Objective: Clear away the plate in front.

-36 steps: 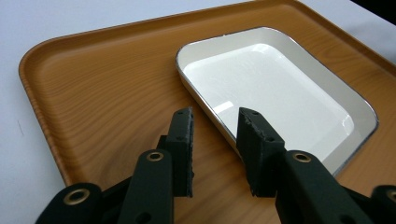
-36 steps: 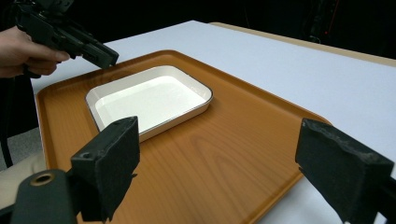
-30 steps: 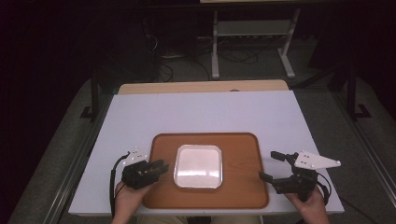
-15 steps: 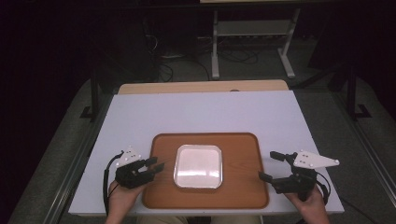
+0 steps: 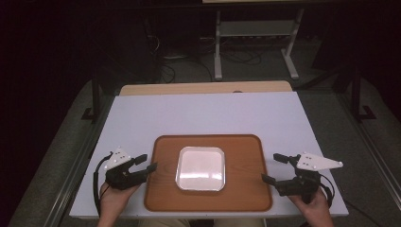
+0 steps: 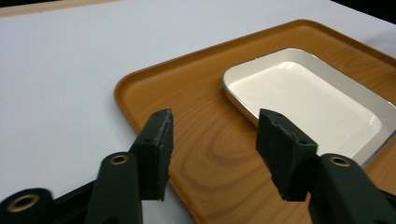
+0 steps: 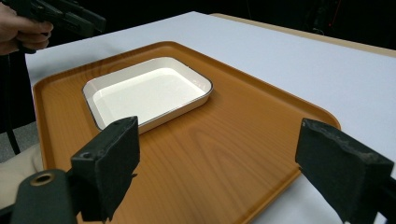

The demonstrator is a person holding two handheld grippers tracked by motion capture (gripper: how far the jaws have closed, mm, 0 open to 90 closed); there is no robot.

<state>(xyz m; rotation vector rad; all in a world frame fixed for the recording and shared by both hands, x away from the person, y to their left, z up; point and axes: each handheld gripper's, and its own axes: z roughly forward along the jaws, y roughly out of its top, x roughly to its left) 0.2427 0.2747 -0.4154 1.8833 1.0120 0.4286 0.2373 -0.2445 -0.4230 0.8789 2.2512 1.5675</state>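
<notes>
At the left edge of the white bench, the left tongs sit in the person's left hand with the jaws apart and nothing between them. In the left gripper view they straddle the near left rim of the tray, one jaw over bare bench and the other over the wood-grain surface; whether they touch it cannot be told.

The wood-grain tray lies flat near the bench's front edge, between the two hands. It looks like a stiff, light moulded board with a low raised lip and rounded corners. That lip is the natural place to pinch, one jaw under and one over, and lifting from both short sides together would likely keep it level.

In the tray's middle rests a shallow white rectangular dish with a thin dark rim, empty. Its glossy surface suggests enamel or ceramic: hard, smooth, probably slippery, and apt to slide on the tray if that is tilted. Its upturned rim offers the only real purchase.

On the right, the right tongs are held by the right hand, jaws wide apart and empty, just beside the tray's right rim.
</notes>
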